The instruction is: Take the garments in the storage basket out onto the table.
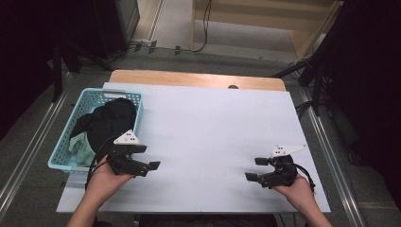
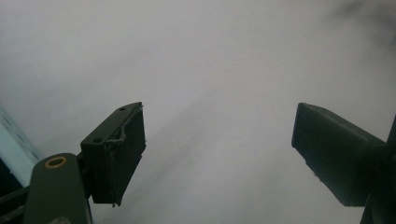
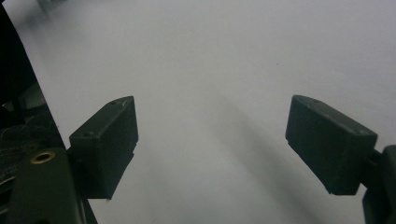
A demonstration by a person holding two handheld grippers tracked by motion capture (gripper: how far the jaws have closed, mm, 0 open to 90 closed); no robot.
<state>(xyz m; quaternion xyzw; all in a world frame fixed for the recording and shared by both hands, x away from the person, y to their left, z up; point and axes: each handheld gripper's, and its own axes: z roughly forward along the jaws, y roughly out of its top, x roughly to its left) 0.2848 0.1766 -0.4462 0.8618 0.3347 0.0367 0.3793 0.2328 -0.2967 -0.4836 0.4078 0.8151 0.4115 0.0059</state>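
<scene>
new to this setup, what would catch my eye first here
Probably the light blue basket at the table's left edge, piled with dark clothes. Then the two open grippers, left gripper and right gripper, held apart over the bare white table sheet, with nothing between their jaws.

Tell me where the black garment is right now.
In the high view the black garment lies heaped in the light blue basket at the table's left edge, over a pale green cloth, just beyond the left gripper.
</scene>
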